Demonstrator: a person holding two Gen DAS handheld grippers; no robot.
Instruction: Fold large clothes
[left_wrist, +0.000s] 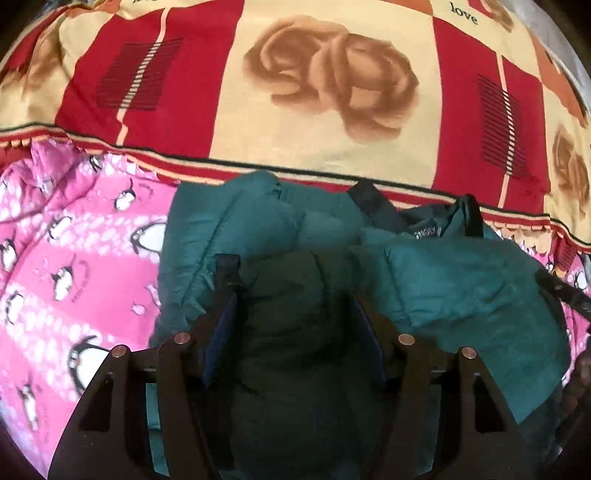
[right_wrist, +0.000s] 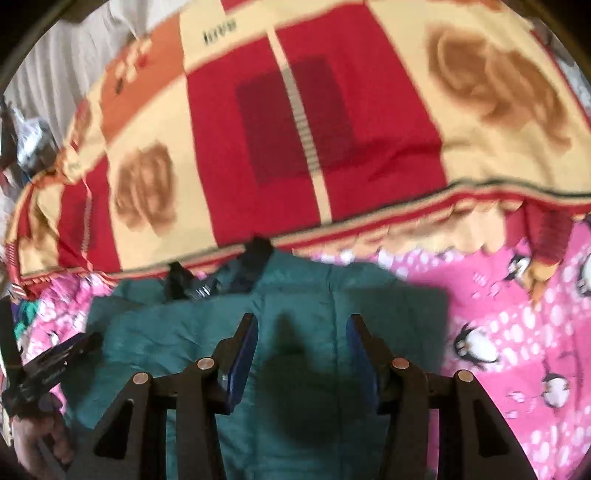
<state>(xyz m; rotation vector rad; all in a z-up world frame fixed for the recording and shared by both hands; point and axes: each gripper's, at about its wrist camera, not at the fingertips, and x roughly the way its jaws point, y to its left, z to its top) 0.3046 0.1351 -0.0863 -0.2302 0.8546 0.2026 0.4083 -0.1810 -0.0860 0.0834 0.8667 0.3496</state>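
Observation:
A teal puffer jacket (left_wrist: 461, 295) lies folded on the bed, its dark collar and label (left_wrist: 424, 230) at the far edge. My left gripper (left_wrist: 291, 280) is low over the jacket's left part with its jaws apart. A puffy, shadowed bulge of the jacket sits between the fingers, and I see no pinch on it. In the right wrist view the same jacket (right_wrist: 166, 332) lies flat under my right gripper (right_wrist: 303, 319), which stands open with only its shadow between the fingers. The left gripper (right_wrist: 88, 341) shows at that view's left edge, held by a person's hand (right_wrist: 37, 443).
A pink penguin-print sheet (left_wrist: 74, 258) lies under and around the jacket. Beyond it spreads a red and cream rose blanket (left_wrist: 332, 92), its fringed edge just past the collar. White fabric (right_wrist: 74, 55) and some dark clutter (right_wrist: 33, 144) sit at the far left.

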